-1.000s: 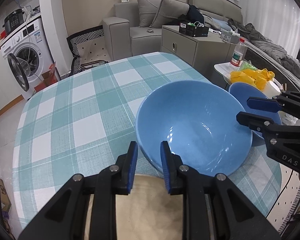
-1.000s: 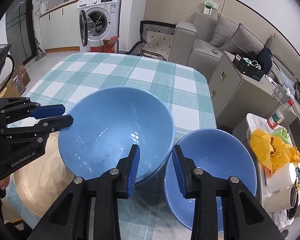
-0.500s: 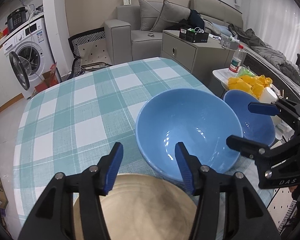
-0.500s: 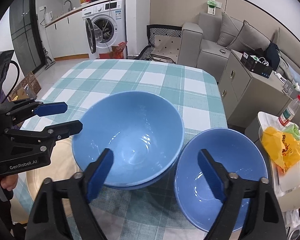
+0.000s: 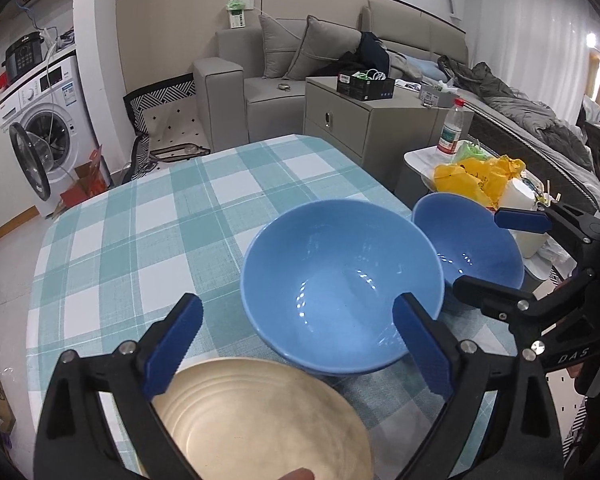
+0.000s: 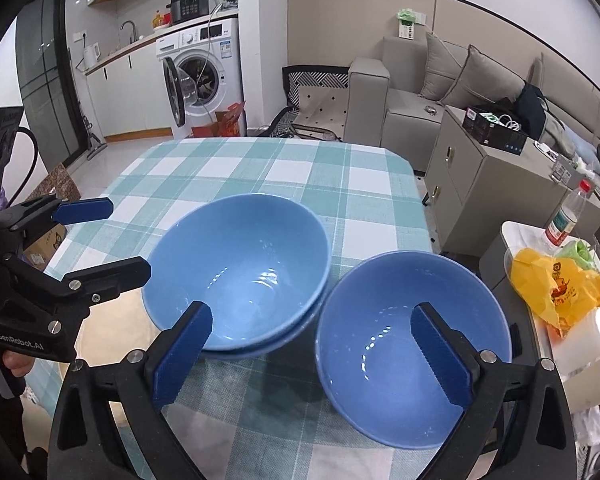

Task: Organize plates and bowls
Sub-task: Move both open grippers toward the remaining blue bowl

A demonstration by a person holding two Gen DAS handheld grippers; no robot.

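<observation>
On the teal-and-white checked tablecloth (image 6: 260, 164), two nested blue bowls (image 6: 240, 268) sit mid-table just beside a single blue bowl (image 6: 412, 344) near the right edge, with a beige plate (image 5: 260, 416) at the near edge and the far half of the cloth bare. The left gripper (image 5: 300, 344) and right gripper (image 6: 312, 356) both have jaws opening wide, pads touching nothing. Readable writing: "GenRobot.AI" on the left gripper, "DAS" on the right.
</observation>
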